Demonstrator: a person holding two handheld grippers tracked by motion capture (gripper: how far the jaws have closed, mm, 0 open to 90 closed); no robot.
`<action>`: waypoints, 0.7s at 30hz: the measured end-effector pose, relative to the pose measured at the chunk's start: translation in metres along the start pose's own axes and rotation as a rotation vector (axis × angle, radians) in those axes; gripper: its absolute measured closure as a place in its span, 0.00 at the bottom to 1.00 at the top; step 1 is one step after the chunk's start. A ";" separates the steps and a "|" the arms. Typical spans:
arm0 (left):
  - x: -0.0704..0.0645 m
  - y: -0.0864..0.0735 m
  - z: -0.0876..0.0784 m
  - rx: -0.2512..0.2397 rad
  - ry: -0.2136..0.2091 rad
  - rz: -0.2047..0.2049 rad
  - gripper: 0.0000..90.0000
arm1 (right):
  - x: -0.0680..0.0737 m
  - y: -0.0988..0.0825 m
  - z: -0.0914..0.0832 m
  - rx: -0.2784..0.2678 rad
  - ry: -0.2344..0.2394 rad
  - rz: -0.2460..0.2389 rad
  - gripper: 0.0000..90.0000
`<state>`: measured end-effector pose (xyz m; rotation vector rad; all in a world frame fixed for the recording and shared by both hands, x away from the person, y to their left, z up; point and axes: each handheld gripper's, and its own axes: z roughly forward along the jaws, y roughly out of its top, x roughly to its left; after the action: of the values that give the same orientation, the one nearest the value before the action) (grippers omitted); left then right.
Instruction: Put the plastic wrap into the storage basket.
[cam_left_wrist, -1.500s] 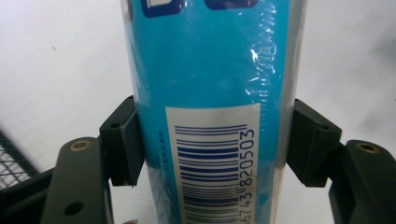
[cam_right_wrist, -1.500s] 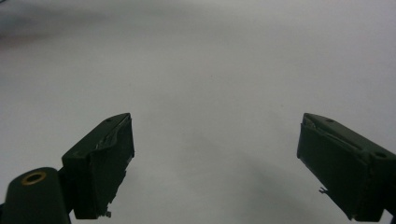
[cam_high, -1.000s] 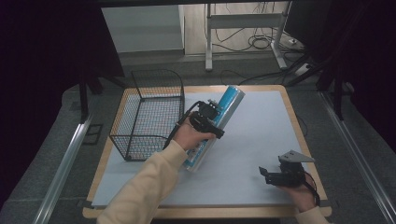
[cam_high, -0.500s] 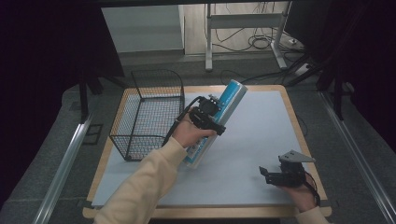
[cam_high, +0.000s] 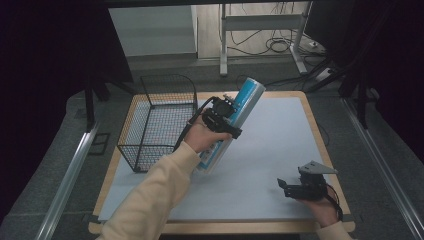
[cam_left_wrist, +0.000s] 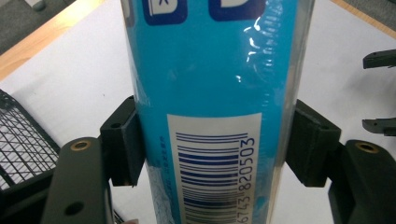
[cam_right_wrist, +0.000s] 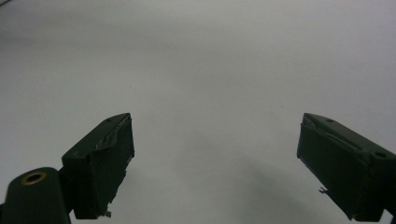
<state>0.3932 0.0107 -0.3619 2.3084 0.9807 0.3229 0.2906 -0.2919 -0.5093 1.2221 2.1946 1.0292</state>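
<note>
A tall blue cylindrical pack (cam_high: 235, 120) hangs tilted above the white table (cam_high: 280, 150), its long axis running from a low near end up toward the far edge, gripped across its middle by the left hand-held gripper (cam_high: 223, 119), whose jaws pinch its sides (barcode facing the camera in the left gripper view). A wire basket (cam_high: 157, 120) stands just to the pack's left, the likely destination. The right hand-held gripper (cam_high: 290, 187) rests well apart, jaws spread and empty.
</note>
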 end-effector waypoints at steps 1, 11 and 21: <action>0.000 0.000 0.000 0.000 0.000 0.000 0.36 | 0.000 0.000 0.000 0.001 0.000 -0.001 0.12; 0.003 0.011 -0.012 -0.028 0.027 0.002 0.36 | 0.000 0.000 0.000 -0.001 -0.001 -0.004 0.12; 0.000 0.015 -0.017 -0.042 0.009 0.004 0.36 | 0.000 0.000 0.000 -0.001 -0.001 -0.004 0.12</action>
<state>0.3939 0.0099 -0.3394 2.2734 0.9645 0.3532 0.2906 -0.2924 -0.5089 1.2175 2.1946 1.0272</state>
